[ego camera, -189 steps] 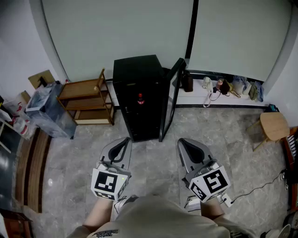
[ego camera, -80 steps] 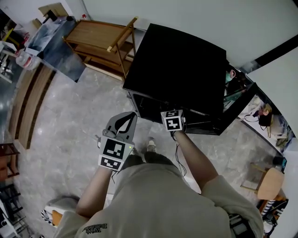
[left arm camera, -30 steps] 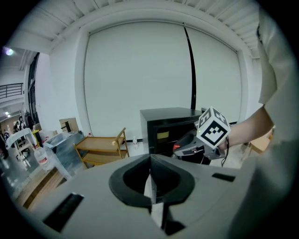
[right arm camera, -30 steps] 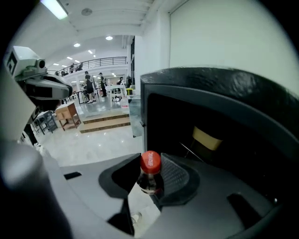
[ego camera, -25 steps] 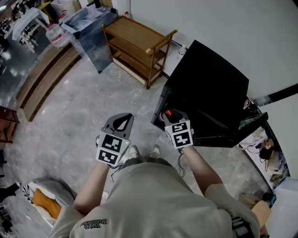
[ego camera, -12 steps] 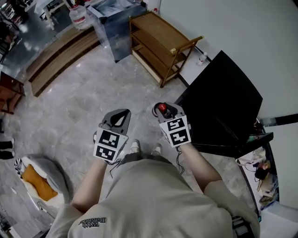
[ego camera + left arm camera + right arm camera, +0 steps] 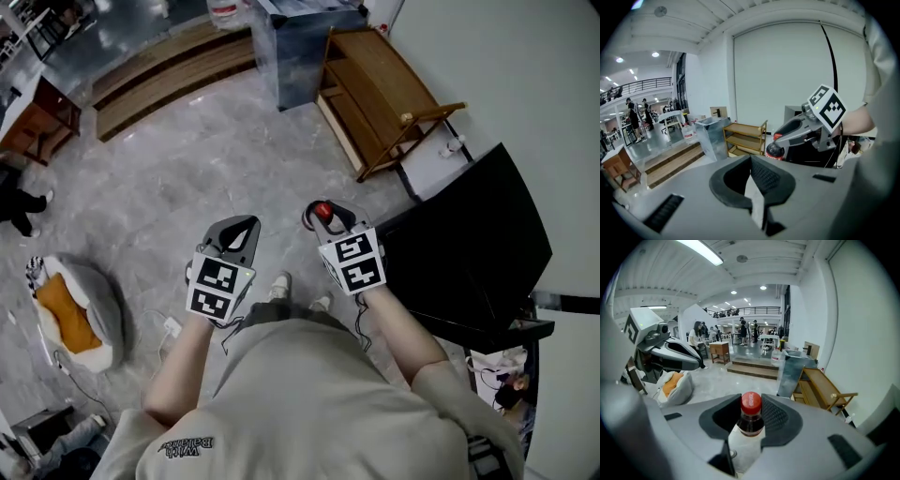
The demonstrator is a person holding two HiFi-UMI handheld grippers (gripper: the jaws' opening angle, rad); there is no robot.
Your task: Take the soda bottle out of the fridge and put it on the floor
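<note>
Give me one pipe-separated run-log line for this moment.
right hand-held gripper: shut on soda bottle | left hand-held gripper: shut, empty | soda bottle: out of fridge, not yet on floor

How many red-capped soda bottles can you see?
1. The soda bottle sits clamped in the right hand-held gripper, above the floor; others may hide inside the fridge.

I see grey marbled floor (image 7: 187, 159) below, and a white wall (image 7: 506, 66) on the right with an open wooden shelf (image 7: 384, 103) against it. Low wooden steps (image 7: 169, 70) run ahead. A cushion (image 7: 75, 314) lies left. A strip light (image 7: 701, 251) glows overhead.
</note>
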